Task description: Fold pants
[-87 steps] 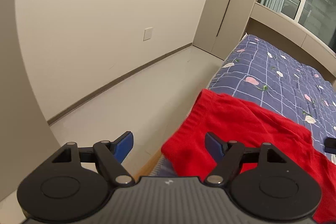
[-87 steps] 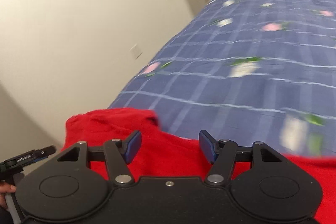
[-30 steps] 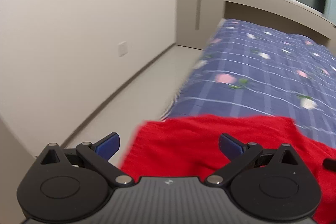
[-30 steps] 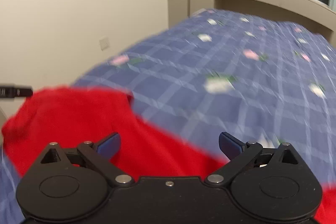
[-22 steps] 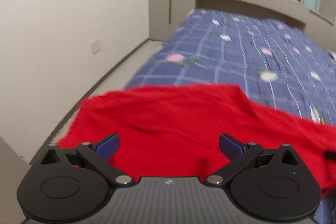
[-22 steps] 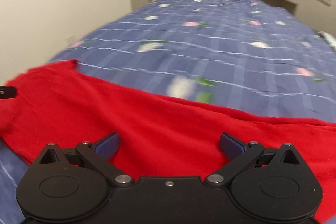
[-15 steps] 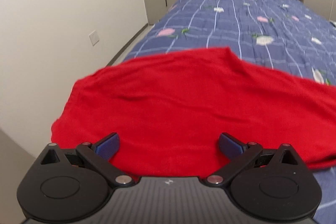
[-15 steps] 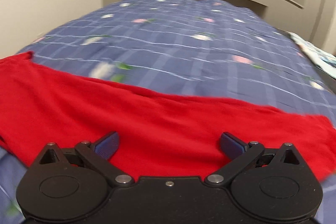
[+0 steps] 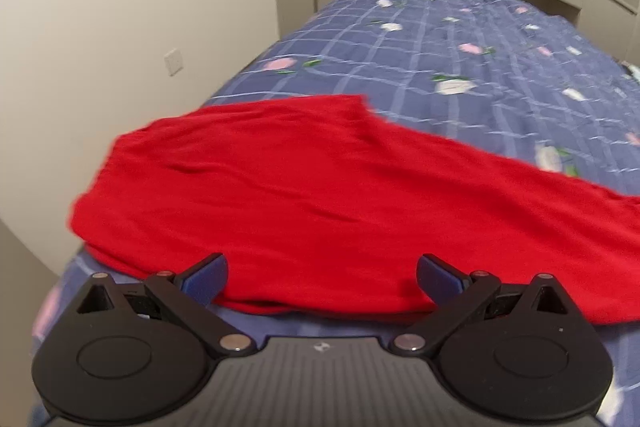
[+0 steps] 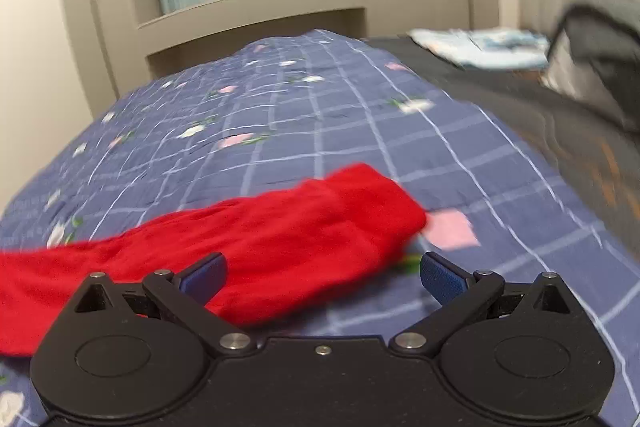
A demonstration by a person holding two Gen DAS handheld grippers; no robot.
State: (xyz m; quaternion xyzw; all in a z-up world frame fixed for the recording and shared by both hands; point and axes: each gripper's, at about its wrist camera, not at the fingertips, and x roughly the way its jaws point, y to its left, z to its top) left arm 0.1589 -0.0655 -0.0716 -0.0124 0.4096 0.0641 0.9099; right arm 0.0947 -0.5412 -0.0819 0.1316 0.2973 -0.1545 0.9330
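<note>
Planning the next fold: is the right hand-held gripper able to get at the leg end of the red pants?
Probably yes: the right hand-held gripper is open, and the leg end of the red pants lies flat just ahead, uncovered.

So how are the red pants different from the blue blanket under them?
The red pants are one plain colour, while the blue blanket has a white grid and little flowers. The pants are much smaller, stretched in a long strip across the near end; the blanket covers most of the bed. The pants lie on top, and the blanket is underneath. Both are soft cloth lying flat, and neither open hand-held gripper is holding them.
</note>
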